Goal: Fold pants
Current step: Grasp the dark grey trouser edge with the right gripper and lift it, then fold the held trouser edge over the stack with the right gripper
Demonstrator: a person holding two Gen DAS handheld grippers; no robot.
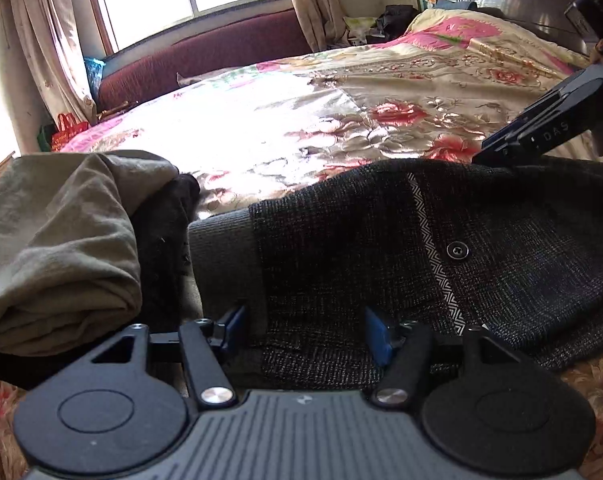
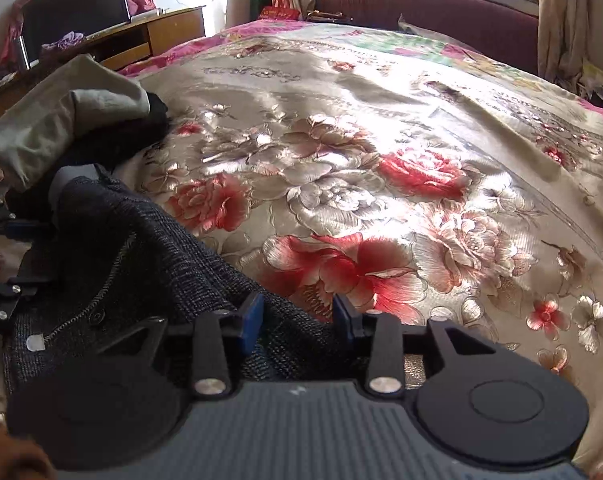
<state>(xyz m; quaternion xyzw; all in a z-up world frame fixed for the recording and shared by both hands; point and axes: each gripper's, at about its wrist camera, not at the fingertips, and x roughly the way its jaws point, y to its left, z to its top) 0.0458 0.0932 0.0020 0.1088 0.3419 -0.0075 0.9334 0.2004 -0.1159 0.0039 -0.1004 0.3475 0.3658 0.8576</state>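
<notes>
Dark grey tweed pants (image 1: 381, 248) with a button and a zigzag-lined fly lie bunched on the floral bedspread. My left gripper (image 1: 305, 332) is open, its blue-padded jaws either side of the pants' waistband edge. My right gripper (image 2: 297, 320) is open too, jaws straddling the other end of the pants (image 2: 149, 264). The right gripper also shows in the left wrist view (image 1: 501, 148), its tip resting on the pants' far edge. The left gripper shows at the left edge of the right wrist view (image 2: 5, 232).
A pile of olive-green and black clothes (image 1: 61, 240) lies left of the pants, also in the right wrist view (image 2: 73, 116). The floral bedspread (image 2: 381, 140) stretches ahead. A maroon bench (image 1: 205, 56) is under the window. A wooden desk (image 2: 157, 36) is beside the bed.
</notes>
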